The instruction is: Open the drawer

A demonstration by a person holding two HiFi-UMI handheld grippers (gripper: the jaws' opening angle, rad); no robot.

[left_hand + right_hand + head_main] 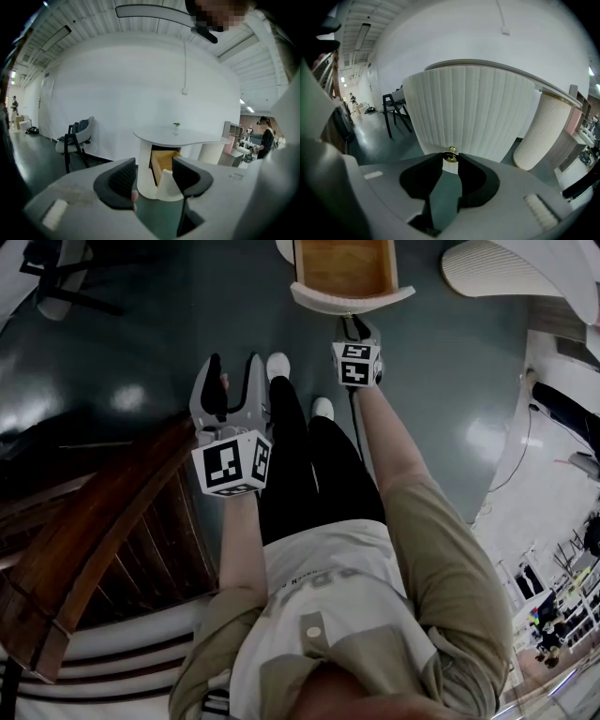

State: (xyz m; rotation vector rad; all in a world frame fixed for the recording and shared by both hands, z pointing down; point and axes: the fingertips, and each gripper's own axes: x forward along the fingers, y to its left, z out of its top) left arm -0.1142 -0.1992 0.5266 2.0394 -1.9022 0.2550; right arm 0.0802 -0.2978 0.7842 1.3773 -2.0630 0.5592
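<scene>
Pull step, I reckon, and far along: R claw [451, 159] is clenched on the small brass knob [450, 155], pads pinching it from both sides right at the tips, w/ the ribbed white drawer front [473, 112] filling everything just beyond. From the head cam the drawer [352, 298] stands out of its pedestal straight ahead of that claw, wood inside bared to the top. L claw [154, 176] is released, nothing between its pads. It hangs over the floor [122, 343], beside and short of the R claw. The drawer shows well ahead of it, framed in the gap but nowhere near touching, under the rounded white surface [178, 136]. Can't tell how much travel is left in the runners. If any, next move needs a straight draw back along the drawer's own line, no twist or dip, b/c the knob is tiny and held only at the tips, so it could slip out. If none, unclench and back off.
</scene>
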